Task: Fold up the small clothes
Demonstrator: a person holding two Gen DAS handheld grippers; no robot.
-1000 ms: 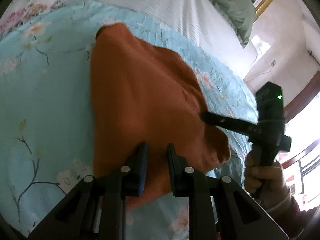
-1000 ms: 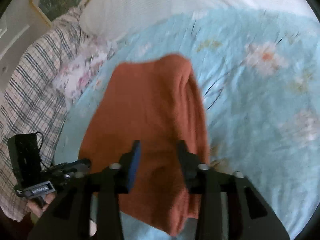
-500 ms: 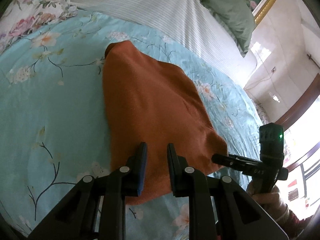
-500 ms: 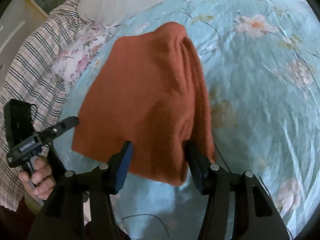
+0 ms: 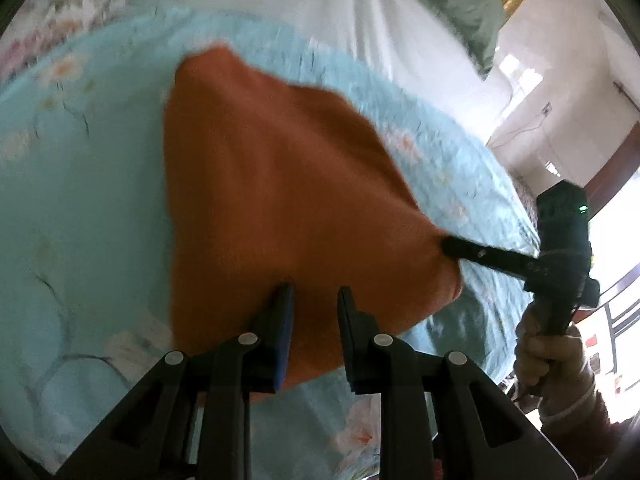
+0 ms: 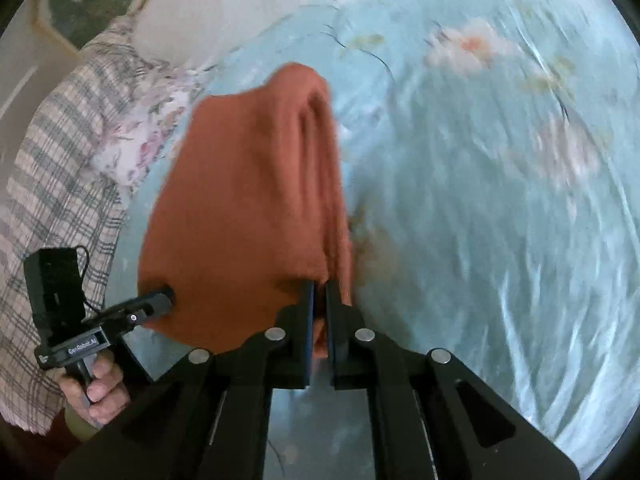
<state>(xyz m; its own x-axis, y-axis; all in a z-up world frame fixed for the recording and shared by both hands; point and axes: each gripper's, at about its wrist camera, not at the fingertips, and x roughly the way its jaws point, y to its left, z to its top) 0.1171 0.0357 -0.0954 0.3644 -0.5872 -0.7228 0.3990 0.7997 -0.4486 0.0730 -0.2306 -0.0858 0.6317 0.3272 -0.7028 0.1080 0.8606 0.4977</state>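
**A:** so what changed in the last half second? The right claw (image 6: pixel 318 300) was gaping over the near edge of the orange cloth (image 6: pixel 248 208), and now its jaws are nearly together with a fold of that edge pinched between them.

**B:** yep, and from the left wrist view you can see the right claw (image 5: pixel 450 248) biting the cloth's corner, fabric pulled up toward it. The left claw (image 5: pixel 314 300) hasn't closed though, same small gap as before, cloth edge sitting right at the tips, nothing gripped as far as I can tell.

**A:** cloth's still on the blue floral bedspread (image 6: pixel 480 200), far end flat, near right corner lifted.

**B:** my read: one corner secured, the left needs to clamp its corner next before the fold-over can go evenly. Everything's blurry, so stuff is moving.
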